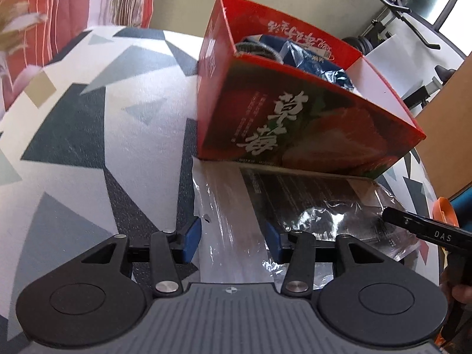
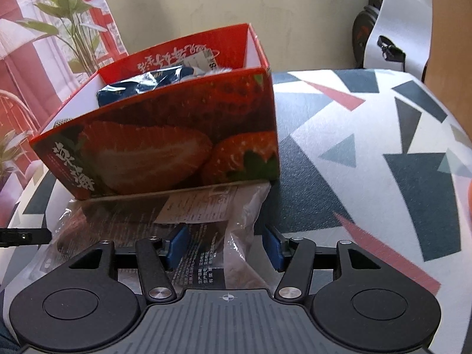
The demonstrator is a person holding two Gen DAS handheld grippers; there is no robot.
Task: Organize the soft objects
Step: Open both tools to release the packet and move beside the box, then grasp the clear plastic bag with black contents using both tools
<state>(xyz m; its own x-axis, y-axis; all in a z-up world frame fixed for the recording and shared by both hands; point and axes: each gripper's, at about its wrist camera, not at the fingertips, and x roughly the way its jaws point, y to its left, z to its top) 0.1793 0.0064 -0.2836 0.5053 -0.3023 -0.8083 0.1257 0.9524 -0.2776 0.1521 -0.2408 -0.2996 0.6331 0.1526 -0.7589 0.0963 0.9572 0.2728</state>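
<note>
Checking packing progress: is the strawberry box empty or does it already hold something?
Not empty. The strawberry box is open-topped, and blue plastic-wrapped packs show inside it.

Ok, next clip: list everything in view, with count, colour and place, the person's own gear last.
box: one, red with strawberry print, open top, on the table.
blue packs: at least one, dark blue, glossy, inside the box.
clear bag: one, transparent with dark printed sheet inside, flat on the table in front of the box.
tablecloth: one, white with grey, dark and pink triangles.
plant: one, green, behind the box to the left.
curtain: red and white, background.
left tongs: blue pads, either side of the bag's left end, apart.
right tongs: blue pads, either side of the bag's right end, apart.
</note>
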